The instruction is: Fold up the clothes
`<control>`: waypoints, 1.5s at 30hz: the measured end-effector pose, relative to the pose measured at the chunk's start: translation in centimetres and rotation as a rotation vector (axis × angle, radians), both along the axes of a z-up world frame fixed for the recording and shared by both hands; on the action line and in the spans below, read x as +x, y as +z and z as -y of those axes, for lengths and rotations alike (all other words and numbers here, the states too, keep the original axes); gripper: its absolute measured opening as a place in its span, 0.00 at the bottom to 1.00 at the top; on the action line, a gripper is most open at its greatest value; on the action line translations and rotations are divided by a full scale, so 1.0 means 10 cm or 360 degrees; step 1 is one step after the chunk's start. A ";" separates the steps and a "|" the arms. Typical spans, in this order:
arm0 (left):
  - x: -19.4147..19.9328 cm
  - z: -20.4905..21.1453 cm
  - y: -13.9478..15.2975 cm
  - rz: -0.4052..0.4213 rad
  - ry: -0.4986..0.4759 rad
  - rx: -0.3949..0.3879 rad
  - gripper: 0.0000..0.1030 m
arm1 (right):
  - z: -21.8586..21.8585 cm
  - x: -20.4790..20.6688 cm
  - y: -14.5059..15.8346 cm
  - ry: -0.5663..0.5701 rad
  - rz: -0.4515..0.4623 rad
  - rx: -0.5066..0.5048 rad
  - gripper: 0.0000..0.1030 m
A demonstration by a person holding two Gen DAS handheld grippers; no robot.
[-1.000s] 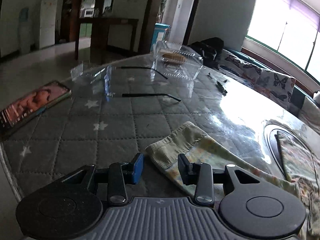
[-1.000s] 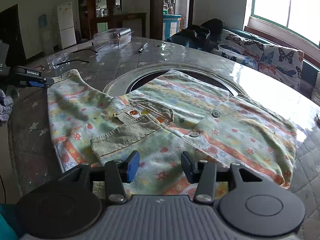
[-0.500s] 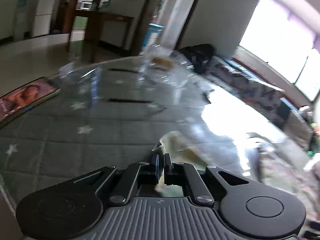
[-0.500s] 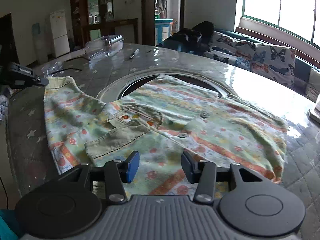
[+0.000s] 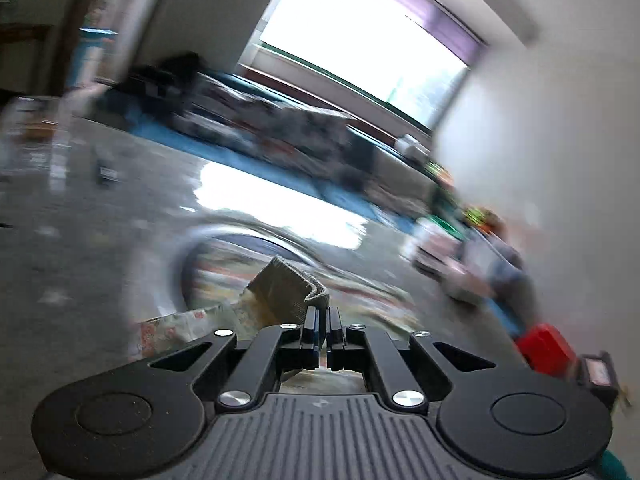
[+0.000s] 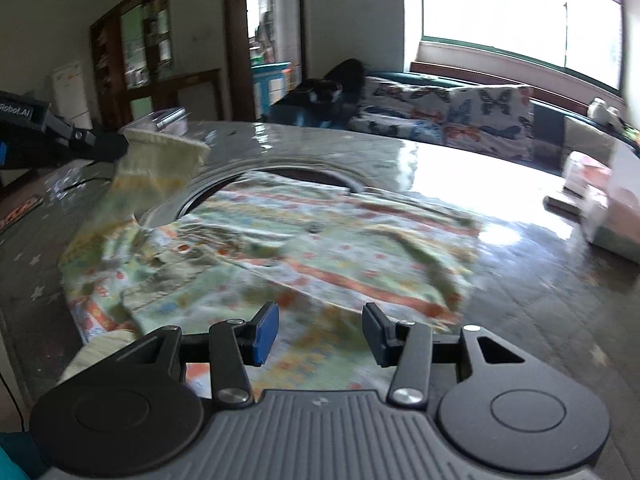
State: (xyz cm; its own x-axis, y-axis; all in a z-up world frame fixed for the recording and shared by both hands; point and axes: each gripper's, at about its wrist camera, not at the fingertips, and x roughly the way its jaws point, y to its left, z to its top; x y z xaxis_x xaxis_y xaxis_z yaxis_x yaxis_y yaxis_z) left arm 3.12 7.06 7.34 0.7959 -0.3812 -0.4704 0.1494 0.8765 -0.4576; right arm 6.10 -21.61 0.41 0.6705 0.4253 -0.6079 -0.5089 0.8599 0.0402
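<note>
The left tongs (image 5: 323, 316) are clenched on the ribbed cuff (image 5: 289, 288) of the shirt's sleeve, and in the right wrist view that sleeve (image 6: 160, 160) hangs raised above the tabletop at the far left, with the cuff at the tongs' tip. The rest of the patterned shirt (image 6: 280, 248) lies spread flat on the tabletop (image 6: 520, 280), covering the near part of a round recess (image 6: 280, 172) in the middle. The shirt's left edge lies close to the near-left rim of the tabletop. Its right hem ends well short of the right side, where a broad bare stretch of quilted, star-printed cover under glossy film lies open. The right tongs (image 6: 320, 334) are released, their blue pads apart above the shirt's near hem with nothing between them.

At the far right of the tabletop stand pale boxes (image 6: 608, 208), well apart from the shirt. A clear plastic container (image 6: 168, 118) sits at the far left behind the raised sleeve. Beyond the far edge runs a sofa with butterfly-print cushions (image 6: 460, 116) and a dark bundle (image 6: 320, 96) on it, under a wide bright window (image 6: 520, 12). A doorway (image 6: 272, 40) and dark shelving (image 6: 136, 48) stand at the far left. The left wrist view is heavily blurred; a red object (image 5: 544, 346) shows at its right.
</note>
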 end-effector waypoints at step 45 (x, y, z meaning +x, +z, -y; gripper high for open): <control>0.33 -0.25 -0.77 -0.0227 -0.0096 0.0334 0.28 | 0.09 -0.01 -0.15 -0.0136 -0.0247 0.0024 0.09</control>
State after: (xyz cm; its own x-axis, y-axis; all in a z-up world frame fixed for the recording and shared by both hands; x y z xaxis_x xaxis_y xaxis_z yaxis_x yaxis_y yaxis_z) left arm 6.39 9.57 -0.38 0.6947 -0.3081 -0.6500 0.1512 0.9460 -0.2869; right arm 5.98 -22.52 -1.09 0.6033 0.3803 -0.7010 -0.4206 0.8985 0.1255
